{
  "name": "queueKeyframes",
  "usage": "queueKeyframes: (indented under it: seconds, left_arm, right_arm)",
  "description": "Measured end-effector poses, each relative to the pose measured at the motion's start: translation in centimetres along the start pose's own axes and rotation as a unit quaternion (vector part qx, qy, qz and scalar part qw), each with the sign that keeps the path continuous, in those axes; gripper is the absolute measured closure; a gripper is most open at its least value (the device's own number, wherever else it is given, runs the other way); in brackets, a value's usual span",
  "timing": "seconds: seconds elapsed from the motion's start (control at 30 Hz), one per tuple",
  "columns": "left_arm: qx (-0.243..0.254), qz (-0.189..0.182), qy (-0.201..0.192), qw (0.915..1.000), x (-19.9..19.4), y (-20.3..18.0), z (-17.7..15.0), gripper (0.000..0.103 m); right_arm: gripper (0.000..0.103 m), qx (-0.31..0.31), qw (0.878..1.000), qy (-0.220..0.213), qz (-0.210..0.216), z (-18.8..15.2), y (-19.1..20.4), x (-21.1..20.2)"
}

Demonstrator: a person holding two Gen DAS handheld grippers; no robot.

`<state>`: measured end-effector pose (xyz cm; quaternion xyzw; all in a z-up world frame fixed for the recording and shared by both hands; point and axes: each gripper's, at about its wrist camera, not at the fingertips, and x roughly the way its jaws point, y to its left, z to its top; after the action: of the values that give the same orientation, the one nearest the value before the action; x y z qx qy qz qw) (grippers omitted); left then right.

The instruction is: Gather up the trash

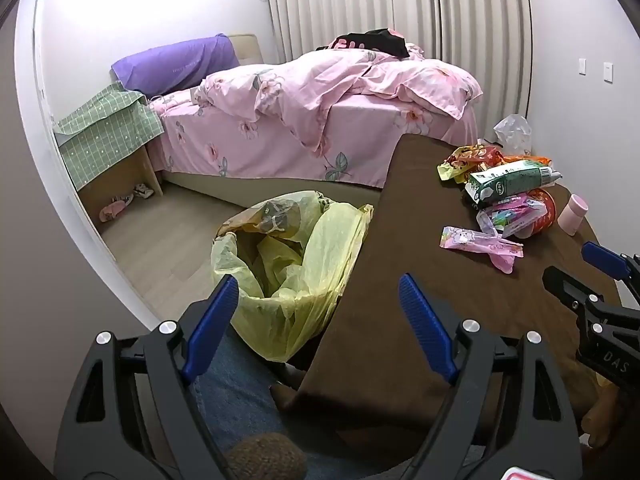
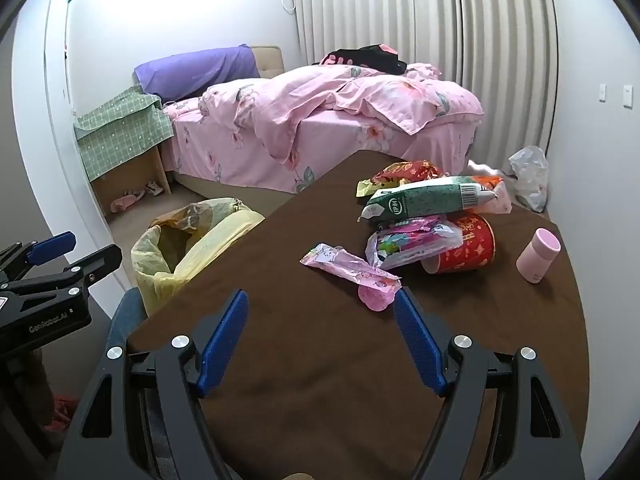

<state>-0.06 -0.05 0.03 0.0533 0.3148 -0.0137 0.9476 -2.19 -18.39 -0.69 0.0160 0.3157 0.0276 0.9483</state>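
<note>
left gripper (image 1: 316, 300) was wide open, blue ribbed pads (image 1: 212, 320) holding nothing; it hung over the table's left edge, between the bin and the tabletop. right gripper (image 2: 320, 320) was also spread wide and empty, low over the brown cloth-covered table (image 2: 304, 380); its right pad tip sat just beside the end of the pink printed plastic wrapper (image 2: 348, 266), contact not clear.

trash sat in a loose pile toward the table's far right corner: the flat pink wrapper nearest, lying alone on the cloth; behind it a crumpled clear-and-pink plastic packet (image 2: 412, 240) leaning on a red printed paper tub (image 2: 466, 250) tipped on its side; a green and white carton-style pack (image 2: 424, 198) lay on top; a red-yellow foil snack bag (image 2: 404, 172) was at the back. a small pink matte cylindrical cup (image 2: 538, 256) stood tilted near the right edge, apart from the pile.

a bin lined with a thin yellow crinkled plastic bag (image 1: 280, 264) stood on the floor against the table's left edge, mouth open. the near half of the tabletop was bare cloth. a bed with pink floral bedding (image 1: 320, 112) stood beyond the table's far edge, and a white crumpled plastic bag (image 2: 528, 174) lay on the floor by the right wall.
</note>
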Motion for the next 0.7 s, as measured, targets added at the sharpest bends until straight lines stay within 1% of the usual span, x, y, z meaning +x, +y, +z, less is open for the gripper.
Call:
queueKeyframes:
  seconds: [0.07, 0.43, 0.7]
  left_arm:
    - [0.000, 0.001, -0.007, 1.0000, -0.06, 0.00, -0.01, 0.025]
    - [0.001, 0.001, -0.006, 1.0000, 0.05, 0.00, -0.02, 0.025]
    - [0.000, 0.000, -0.006, 1.0000, 0.09, 0.01, -0.04, 0.025]
  right_arm:
    - [0.031, 0.000, 1.000, 0.001, 0.001, -0.03, 0.01, -0.08]
    - [0.031, 0.001, 1.000, 0.001, -0.001, -0.20, 0.48, 0.18]
    - [0.031, 0.004, 1.000, 0.002, 0.003, -0.03, 0.07, 0.22]
